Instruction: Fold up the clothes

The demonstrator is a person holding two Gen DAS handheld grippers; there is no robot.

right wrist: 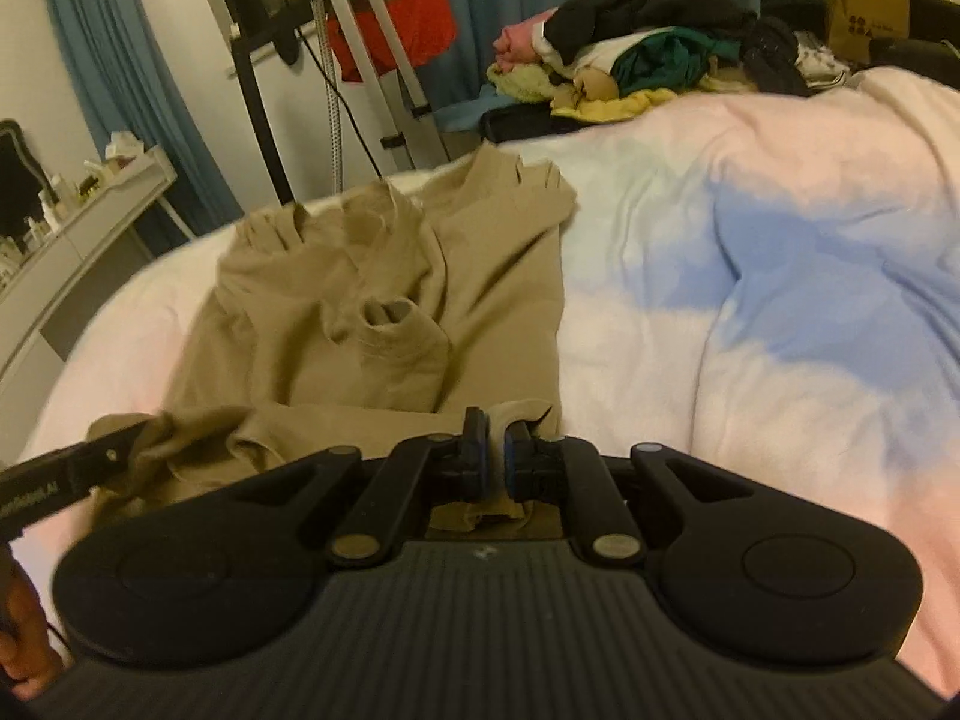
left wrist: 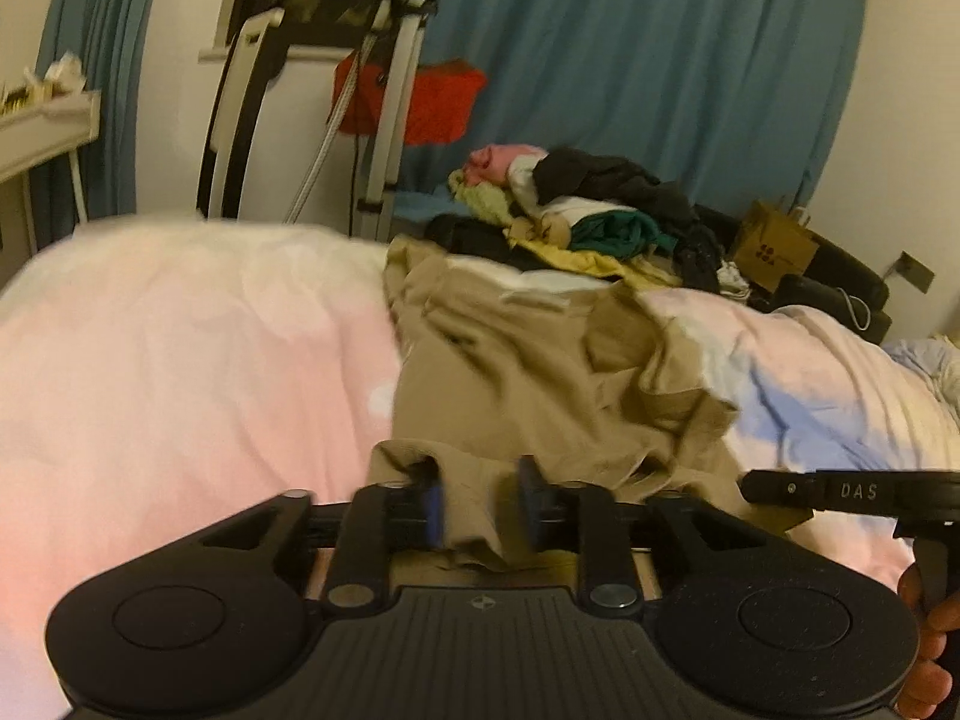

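A tan long-sleeved top [right wrist: 384, 300] lies rumpled on the bed, its neck hole facing up and its sleeves bunched at the far edge. It also shows in the left wrist view [left wrist: 540, 354]. My left gripper [left wrist: 480, 510] has its jaws a little apart with a fold of the top's near hem between the blue pads. My right gripper [right wrist: 492, 462] is shut on the hem's other near corner. Each gripper's tip shows at the edge of the other's view.
The bed has a pink, white and blue duvet [right wrist: 750, 252]. A pile of mixed clothes [right wrist: 648, 48] sits at the far side, by a brown paper bag [right wrist: 864, 6]. A tripod [right wrist: 360, 60] and a white dresser [right wrist: 78, 240] stand to the left.
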